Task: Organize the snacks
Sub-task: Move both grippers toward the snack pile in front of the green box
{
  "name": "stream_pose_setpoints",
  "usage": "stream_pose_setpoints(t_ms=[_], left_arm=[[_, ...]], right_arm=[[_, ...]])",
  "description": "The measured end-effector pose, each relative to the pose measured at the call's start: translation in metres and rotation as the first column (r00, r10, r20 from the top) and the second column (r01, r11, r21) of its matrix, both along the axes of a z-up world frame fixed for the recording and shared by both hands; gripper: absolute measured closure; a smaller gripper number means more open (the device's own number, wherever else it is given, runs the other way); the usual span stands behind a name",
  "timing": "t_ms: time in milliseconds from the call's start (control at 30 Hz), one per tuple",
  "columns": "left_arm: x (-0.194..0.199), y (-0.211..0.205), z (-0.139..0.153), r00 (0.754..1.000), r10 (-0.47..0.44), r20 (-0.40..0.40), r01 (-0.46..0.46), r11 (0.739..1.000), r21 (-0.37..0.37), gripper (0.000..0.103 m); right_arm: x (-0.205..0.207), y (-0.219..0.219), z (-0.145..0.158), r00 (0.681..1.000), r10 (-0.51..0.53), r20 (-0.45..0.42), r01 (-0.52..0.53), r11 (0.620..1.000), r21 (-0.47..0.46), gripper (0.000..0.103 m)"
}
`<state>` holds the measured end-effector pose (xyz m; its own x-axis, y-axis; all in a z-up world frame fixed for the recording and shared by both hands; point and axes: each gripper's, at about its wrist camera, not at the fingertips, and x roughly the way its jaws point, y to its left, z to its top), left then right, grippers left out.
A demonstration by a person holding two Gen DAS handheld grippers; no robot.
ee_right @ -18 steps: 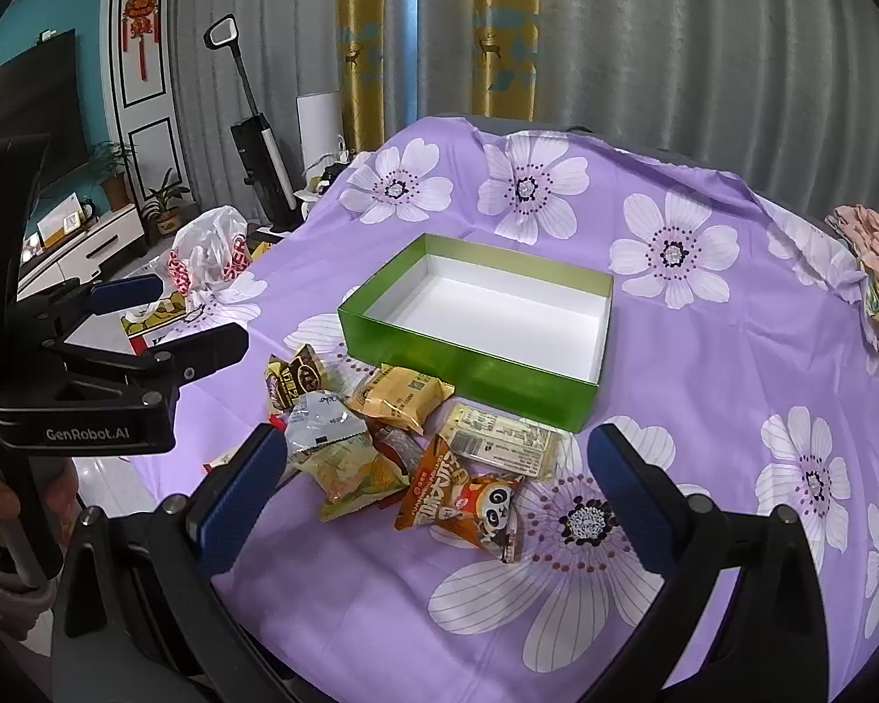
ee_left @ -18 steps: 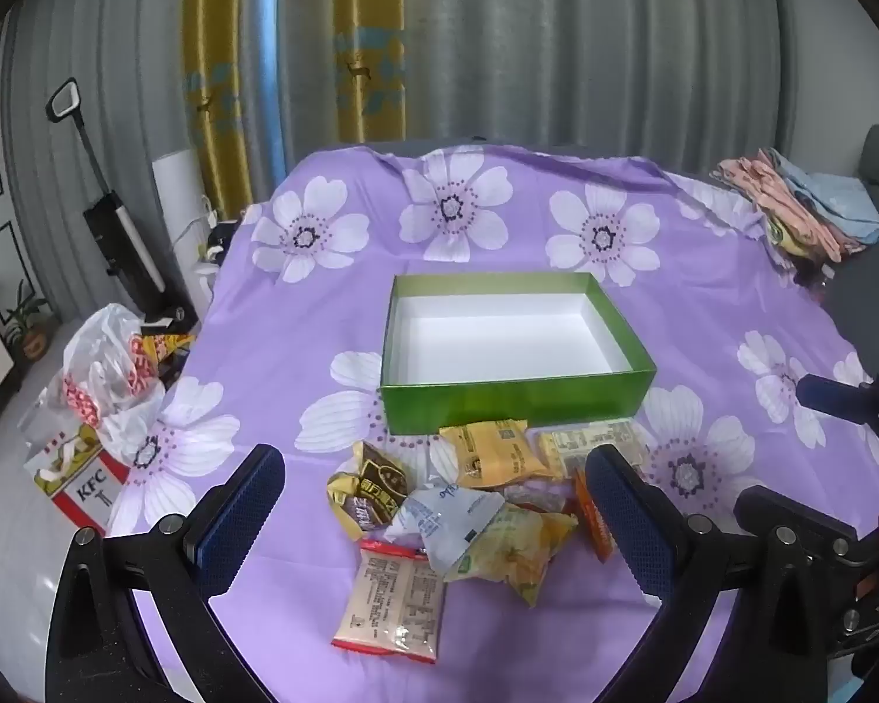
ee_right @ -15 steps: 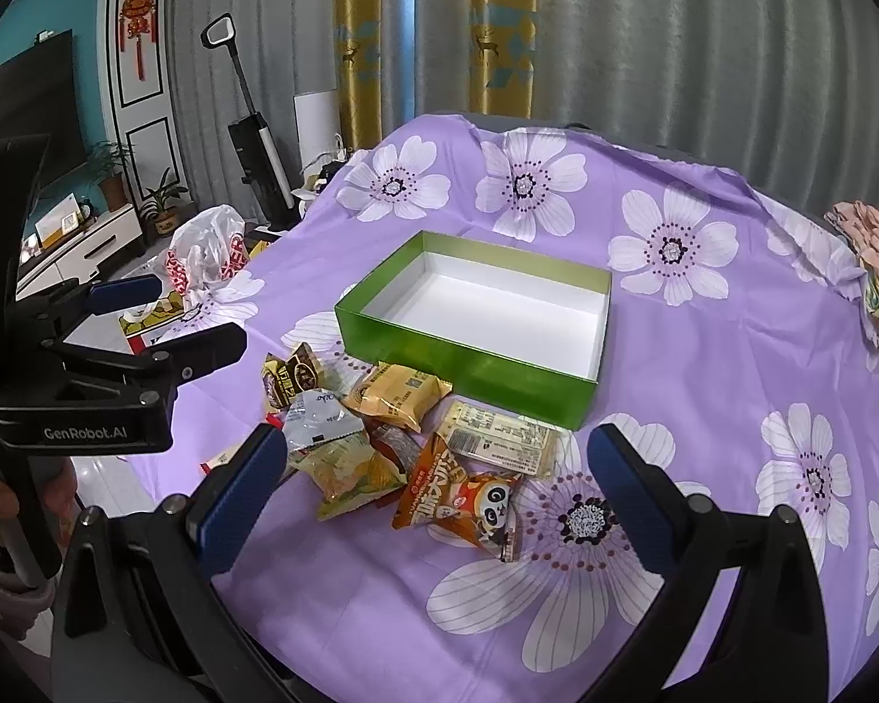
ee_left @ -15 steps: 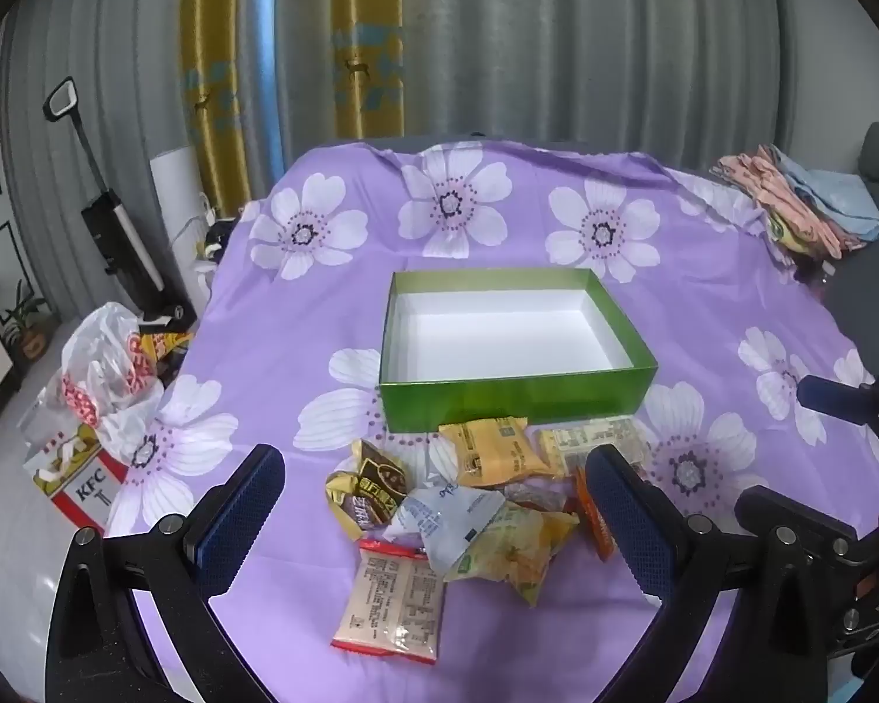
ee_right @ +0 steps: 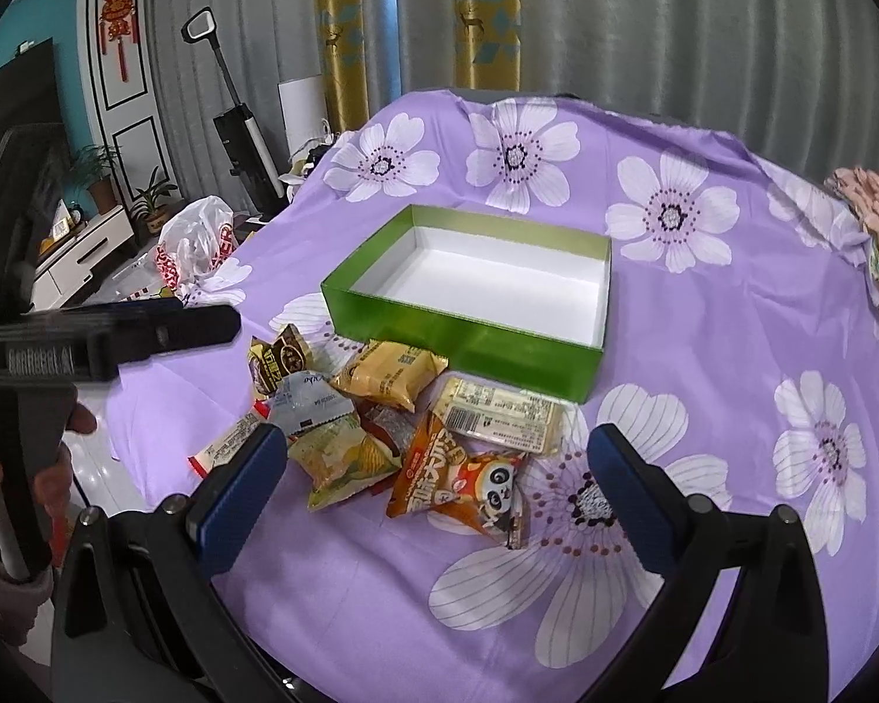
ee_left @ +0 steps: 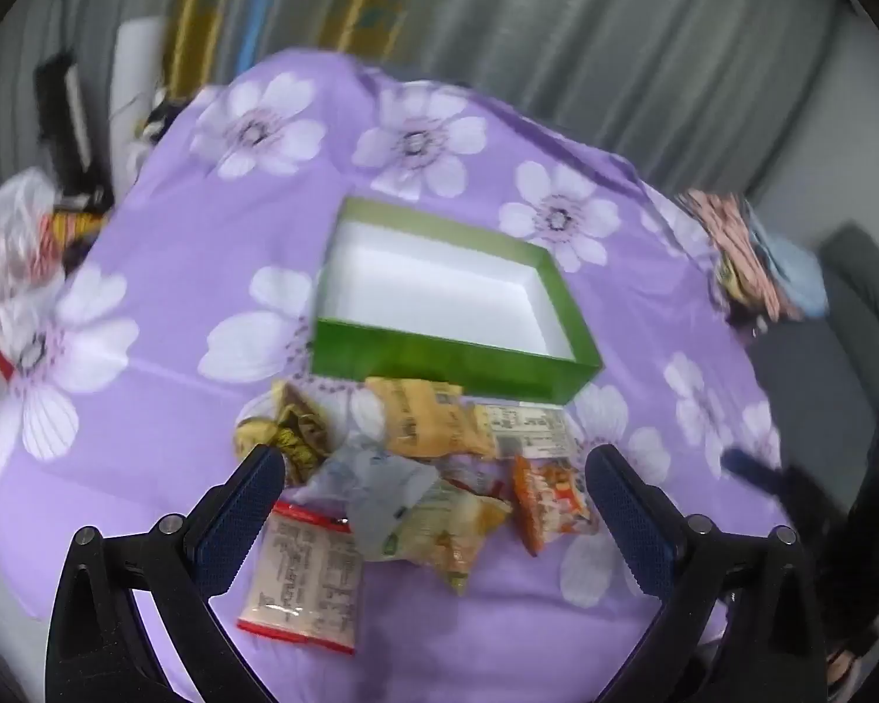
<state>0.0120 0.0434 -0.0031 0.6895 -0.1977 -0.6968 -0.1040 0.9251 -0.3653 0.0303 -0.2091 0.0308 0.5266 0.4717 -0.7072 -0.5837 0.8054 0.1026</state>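
Purple floral cloth (ee_right: 703, 363) covers our table | green box (ee_right: 457, 328) empty mid-table | snack packets (ee_right: 416, 427) heaped just before it | left gripper (ee_left: 433, 504), right gripper (ee_right: 436, 474): our jaws apart, holding nothing | clothes pile (ee_left: 750, 252) at far edge

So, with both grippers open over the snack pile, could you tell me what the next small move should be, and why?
Probably lower the right gripper onto the orange panda packet and close on it. Both grippers are open and hold nothing, the green box has nothing in it, and that packet lies at the near edge of the pile, roughly between the right gripper's fingers, with little on top of it.
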Motion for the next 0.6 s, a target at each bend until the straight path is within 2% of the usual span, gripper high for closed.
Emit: stream_pose_setpoints(t_ms=[100,167,367,467,600], left_arm=[[-0.002,0.015,-0.008,0.999,0.036,-0.017,-0.036,0.999,-0.009,0.001],[-0.003,0.022,-0.015,0.998,0.046,-0.035,-0.047,0.999,-0.023,0.001],[-0.009,0.035,-0.041,0.994,0.047,-0.095,-0.049,0.999,-0.021,0.001],[-0.011,0.043,-0.054,0.991,0.042,-0.127,-0.045,0.999,-0.023,0.001],[-0.014,0.055,-0.075,0.984,0.034,-0.176,-0.043,0.998,-0.048,0.001]], right_arm=[[0.000,0.005,-0.010,1.000,0.004,-0.022,-0.004,1.000,-0.010,0.000],[-0.002,0.011,-0.020,1.000,0.024,-0.004,-0.024,1.000,-0.018,0.000],[-0.017,0.036,-0.039,0.993,0.109,-0.050,-0.108,0.994,0.014,0.000],[-0.026,0.049,-0.048,0.986,0.144,-0.084,-0.138,0.988,0.065,0.000],[-0.027,0.065,-0.063,0.977,0.141,-0.162,-0.118,0.983,0.144,0.004]])
